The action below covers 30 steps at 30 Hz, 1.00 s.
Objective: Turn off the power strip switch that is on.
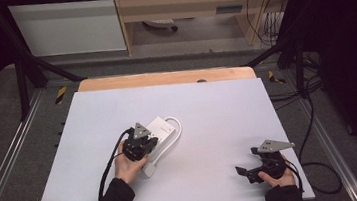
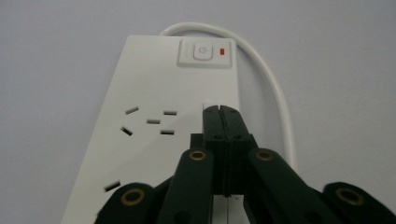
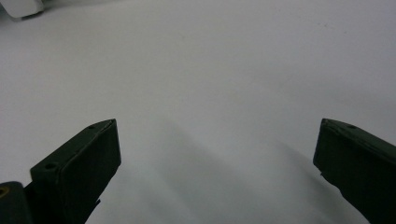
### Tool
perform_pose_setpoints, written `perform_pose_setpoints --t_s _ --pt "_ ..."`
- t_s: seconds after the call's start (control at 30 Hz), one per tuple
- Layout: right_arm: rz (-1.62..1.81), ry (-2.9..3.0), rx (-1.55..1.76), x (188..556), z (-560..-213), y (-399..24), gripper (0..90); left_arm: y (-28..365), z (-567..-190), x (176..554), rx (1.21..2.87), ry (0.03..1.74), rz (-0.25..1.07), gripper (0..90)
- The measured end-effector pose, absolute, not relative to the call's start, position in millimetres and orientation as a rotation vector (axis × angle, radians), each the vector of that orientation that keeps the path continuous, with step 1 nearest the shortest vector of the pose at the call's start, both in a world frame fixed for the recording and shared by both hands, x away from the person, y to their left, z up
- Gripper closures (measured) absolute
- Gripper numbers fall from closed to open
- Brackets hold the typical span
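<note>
Lying on the white tabletop [image 1: 204,128] left of centre, the white power strip [image 2: 154,93] runs its long axis away from the person, slanting toward the far right in the high view, with its switch [image 2: 201,51] and red lamp at the far end and its cord [image 2: 275,88] looping round that end. The left gripper [image 2: 221,112] sits right over the strip, its jaws pressed together with nothing between them, tips resting at or just above the strip's face, short of the switch along the same axis. So the switch lies straight ahead of those tips, and a push would probably go forward along the strip. The right gripper [image 1: 246,170] rests well apart near the tabletop's right front, jaws spread wide and empty, making the left hand [image 1: 128,167] clearly the nearer one.
</note>
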State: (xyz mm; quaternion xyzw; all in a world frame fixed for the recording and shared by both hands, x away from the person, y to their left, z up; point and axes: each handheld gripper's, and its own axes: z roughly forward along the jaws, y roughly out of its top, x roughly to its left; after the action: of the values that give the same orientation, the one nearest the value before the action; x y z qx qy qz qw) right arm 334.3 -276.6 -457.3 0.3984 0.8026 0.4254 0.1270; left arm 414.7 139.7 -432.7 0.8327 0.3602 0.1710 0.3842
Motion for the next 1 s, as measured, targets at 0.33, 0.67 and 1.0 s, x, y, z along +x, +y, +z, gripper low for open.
perform_pose_setpoints --t_s 0.33,0.67,1.0 --pt "1.239 2.337 1.160 334.3 -457.3 -276.4 1.3 140.9 -424.7 409.0 2.104 0.892 0.445 90.0" --pt "1.237 2.339 1.165 334.2 -457.5 -276.2 1.2 144.4 -418.4 404.1 2.127 0.883 0.434 87.4" --pt "1.237 2.338 1.170 334.1 -457.5 -275.9 1.3 158.6 -407.7 396.3 2.128 0.894 0.434 67.8"
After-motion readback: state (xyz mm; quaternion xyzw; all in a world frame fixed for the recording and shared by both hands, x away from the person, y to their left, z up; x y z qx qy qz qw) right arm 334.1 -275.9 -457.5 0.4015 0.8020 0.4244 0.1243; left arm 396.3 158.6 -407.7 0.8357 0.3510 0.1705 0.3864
